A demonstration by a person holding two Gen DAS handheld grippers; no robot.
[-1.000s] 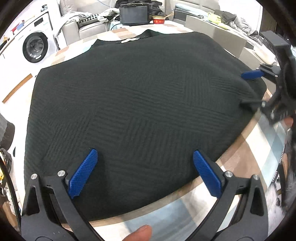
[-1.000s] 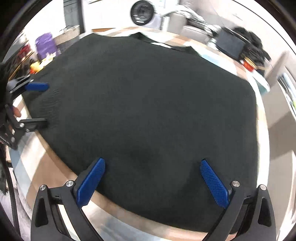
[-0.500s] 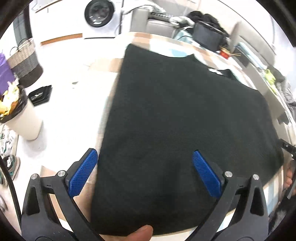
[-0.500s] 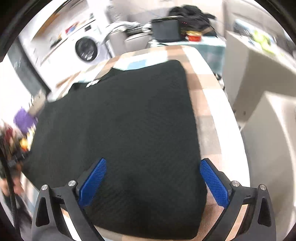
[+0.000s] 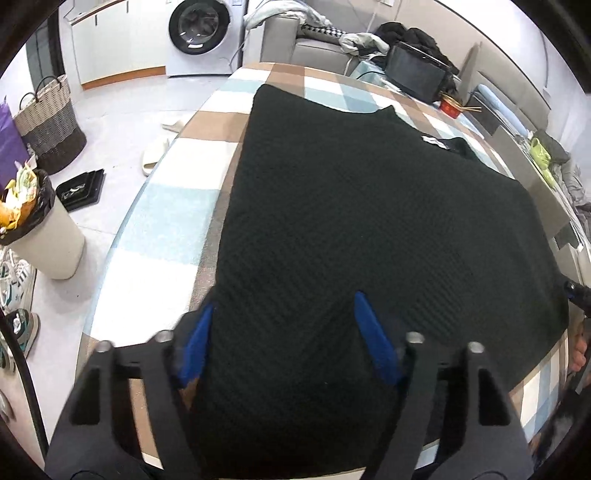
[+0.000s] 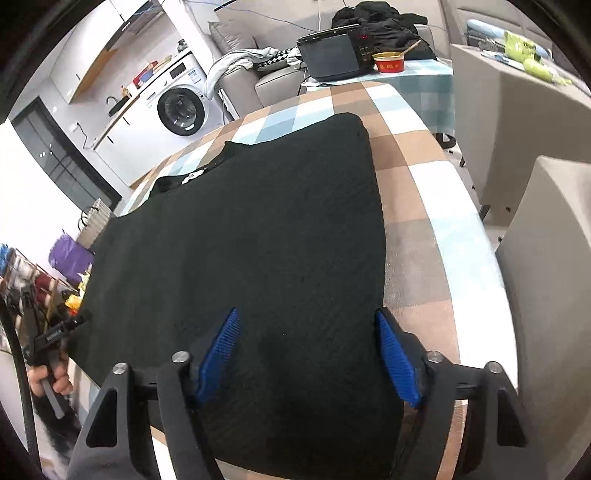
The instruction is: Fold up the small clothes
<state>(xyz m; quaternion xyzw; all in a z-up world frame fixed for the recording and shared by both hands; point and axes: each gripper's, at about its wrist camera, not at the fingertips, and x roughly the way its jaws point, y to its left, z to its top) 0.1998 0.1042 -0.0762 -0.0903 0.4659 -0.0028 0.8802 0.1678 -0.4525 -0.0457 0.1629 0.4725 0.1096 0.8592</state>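
Evidently soft and limp, the black sweater (image 5: 362,229) wants pinching at its near corners; left gripper (image 5: 284,336) and right gripper (image 6: 310,354) have just been closing over those corners, pads not yet pressing.

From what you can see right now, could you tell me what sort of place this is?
Probably a lived-in home, an open living and laundry area: a washing machine, a grey sofa piled with clothes, and a checked tablecloth.

Since a second ago I have swung both tools outward to the near corners of the black garment (image 5: 369,221) — left gripper (image 5: 288,339) and right gripper (image 6: 306,354) rolled, jaws closing partway astride its side edges.
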